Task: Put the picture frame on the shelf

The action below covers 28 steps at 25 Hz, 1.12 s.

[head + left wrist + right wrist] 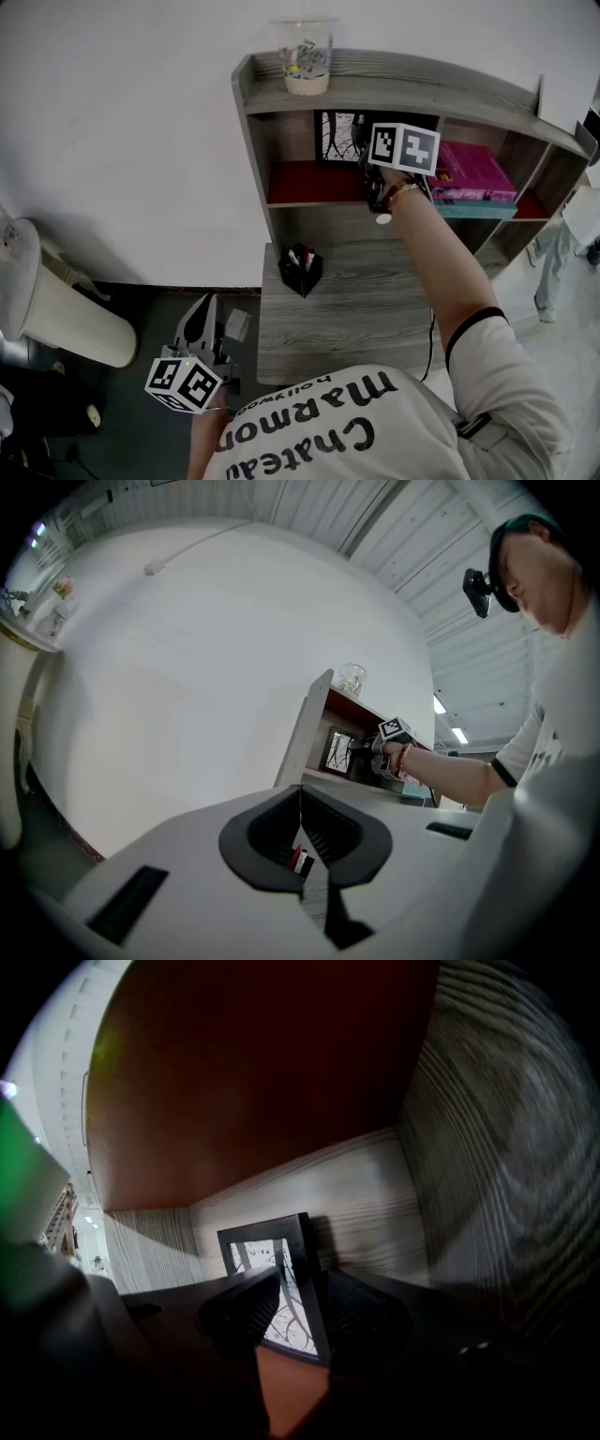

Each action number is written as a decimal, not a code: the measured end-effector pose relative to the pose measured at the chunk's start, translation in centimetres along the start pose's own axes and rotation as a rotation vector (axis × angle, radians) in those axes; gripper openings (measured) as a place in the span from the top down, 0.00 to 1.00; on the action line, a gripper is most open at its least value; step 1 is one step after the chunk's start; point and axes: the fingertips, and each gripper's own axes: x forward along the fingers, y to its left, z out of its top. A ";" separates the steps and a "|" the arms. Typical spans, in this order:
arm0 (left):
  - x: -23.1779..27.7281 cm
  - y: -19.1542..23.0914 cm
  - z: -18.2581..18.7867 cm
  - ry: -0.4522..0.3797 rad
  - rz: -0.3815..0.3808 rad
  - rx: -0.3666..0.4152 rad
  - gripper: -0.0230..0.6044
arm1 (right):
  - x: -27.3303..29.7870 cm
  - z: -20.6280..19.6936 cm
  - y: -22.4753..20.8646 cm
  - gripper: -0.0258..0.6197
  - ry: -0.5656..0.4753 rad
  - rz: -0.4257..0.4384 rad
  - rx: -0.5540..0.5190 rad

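The black picture frame (336,136) with a branch print stands on the red shelf board (305,185) inside the wooden hutch, against the back panel. My right gripper (368,176) reaches into that compartment at the frame's right side. In the right gripper view the frame (267,1283) has its right edge between the jaws of the right gripper (305,1312). The jaws stand open, with a gap between the left pad and the frame. My left gripper (200,324) hangs low beside the desk, far from the shelf. In its own view the left gripper (300,794) has its jaws together and nothing in them.
A plastic cup (305,56) sits on the hutch top. Pink and teal books (473,173) lie in the right compartment. A black pen holder (302,269) stands on the desk (366,314). A cream bin (61,314) is on the floor at left.
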 end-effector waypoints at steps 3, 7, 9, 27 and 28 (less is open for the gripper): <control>0.2 -0.2 0.1 -0.003 -0.007 0.003 0.94 | -0.1 0.3 0.0 0.70 -0.006 0.001 -0.007; 0.5 -0.3 0.1 0.003 -0.006 0.001 0.94 | -0.1 0.5 0.0 0.72 -0.003 0.008 -0.004; 0.5 -0.4 0.1 0.002 -0.007 0.001 0.93 | -0.1 0.5 0.1 0.75 0.007 0.016 -0.001; 0.5 -0.5 0.5 -0.001 -0.022 0.001 0.94 | -1.0 0.2 0.3 0.80 0.071 0.027 0.113; 0.5 -0.4 0.5 -0.002 -0.021 0.001 0.94 | -1.0 0.1 0.4 0.80 0.076 0.032 0.129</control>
